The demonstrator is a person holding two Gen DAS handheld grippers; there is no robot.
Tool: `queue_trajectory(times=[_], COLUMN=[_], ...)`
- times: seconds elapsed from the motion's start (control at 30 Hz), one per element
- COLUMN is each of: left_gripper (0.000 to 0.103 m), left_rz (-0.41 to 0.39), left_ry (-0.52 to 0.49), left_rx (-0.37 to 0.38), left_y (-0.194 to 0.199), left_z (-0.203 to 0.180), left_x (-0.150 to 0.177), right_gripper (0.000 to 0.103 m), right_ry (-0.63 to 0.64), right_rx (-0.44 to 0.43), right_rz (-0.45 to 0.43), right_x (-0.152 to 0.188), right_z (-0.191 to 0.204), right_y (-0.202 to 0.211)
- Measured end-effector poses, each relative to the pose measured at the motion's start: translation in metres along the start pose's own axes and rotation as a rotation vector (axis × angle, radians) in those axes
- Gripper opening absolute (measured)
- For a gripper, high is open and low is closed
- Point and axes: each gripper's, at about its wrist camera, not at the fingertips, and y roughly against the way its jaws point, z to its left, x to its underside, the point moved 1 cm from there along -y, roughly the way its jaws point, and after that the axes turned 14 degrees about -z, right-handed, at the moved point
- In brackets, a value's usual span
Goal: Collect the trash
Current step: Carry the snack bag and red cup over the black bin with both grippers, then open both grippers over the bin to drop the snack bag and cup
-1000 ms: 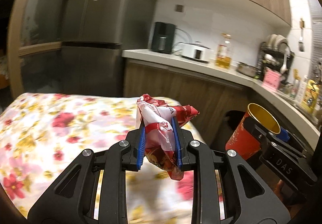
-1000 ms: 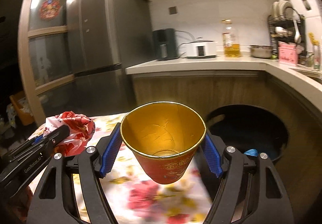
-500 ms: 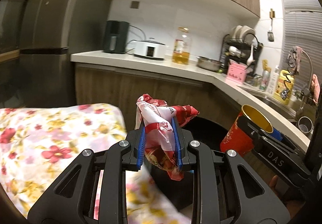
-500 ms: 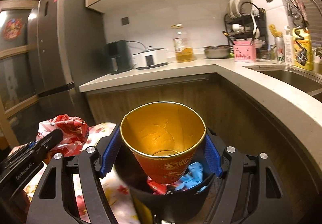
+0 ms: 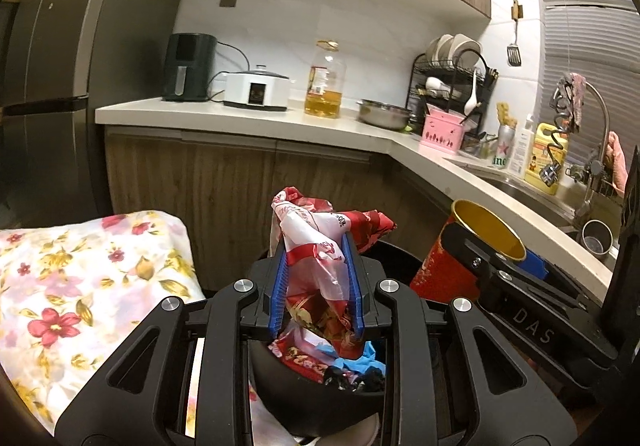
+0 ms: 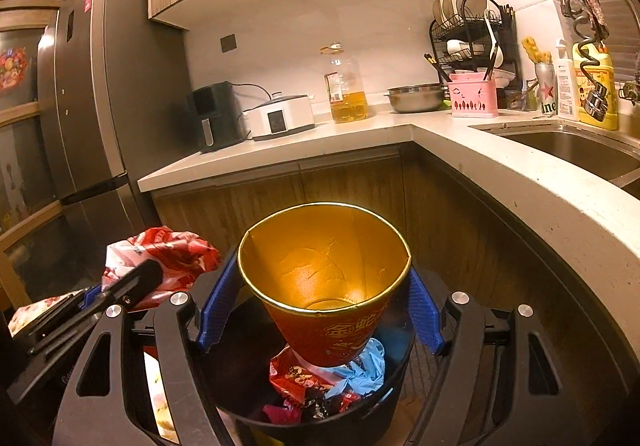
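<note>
Both tongs moved over black bin (image 6: pixel 384 402); left (image 5: pixel 316 286) clamps crumpled wrapper (image 5: pixel 320 242), right (image 6: pixel 320 310) red cup (image 6: pixel 332 306).

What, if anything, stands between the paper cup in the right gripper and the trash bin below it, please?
Nothing visible does. The right gripper holds the paper cup directly above the open black trash bin, which has no lid and already holds wrappers. The left gripper, holding the crumpled wrapper, is off to the side.
</note>
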Motion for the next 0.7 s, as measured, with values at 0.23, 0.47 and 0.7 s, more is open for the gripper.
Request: queue_trajectory(times=[0.23,0.47,0.7], left_gripper=[0.026,0.028,0.038], left_rz=[0.016,0.025,0.05], left_ry=[0.018,0.033,0.069], left_rx=[0.024,0.042,0.054], left_y=[-0.011,-0.018,-0.025], left_z=[0.003,0.006,0.016], left_x=[0.005,0.009,0.014], right_gripper=[0.075,0.076,0.081], right_ry=[0.011,0.003,-0.022], right_rx=[-0.003,-0.005,-0.019], right_rz=[0.004,0.009,0.017], right_x=[0.002,0.004,0.005], right_z=[0.001,-0.004,-0.006], right_y=[-0.009,-0.017,-0.022])
